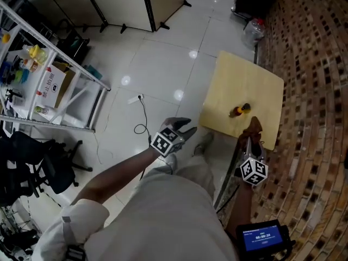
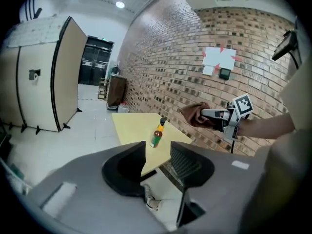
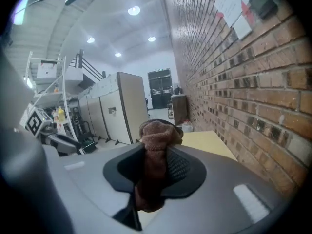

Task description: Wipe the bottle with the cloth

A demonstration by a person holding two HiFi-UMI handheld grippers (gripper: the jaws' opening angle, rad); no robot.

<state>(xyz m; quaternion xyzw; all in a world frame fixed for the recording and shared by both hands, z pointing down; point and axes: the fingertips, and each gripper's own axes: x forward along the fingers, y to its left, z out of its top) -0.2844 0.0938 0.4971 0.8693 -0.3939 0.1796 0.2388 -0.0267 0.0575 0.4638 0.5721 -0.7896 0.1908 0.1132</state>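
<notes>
Bottle (image 1: pixel 240 110): small, upright, amber-orange body with green label and dark cap, standing alone toward the middle of the yellow table (image 1: pixel 228 80) beside the brick wall (image 1: pixel 315 91), touched by nothing. Cloth (image 3: pixel 155 150), brown and bunched, is clamped in the right gripper (image 3: pixel 156 167) over the table's near edge, apart from the bottle; the left gripper (image 2: pixel 158 155) hangs short of the table, jaws parted, nothing between them. Judgement: cloth secured, no wiping begun; the bottle has yet to be steadied and rubbed down.
</notes>
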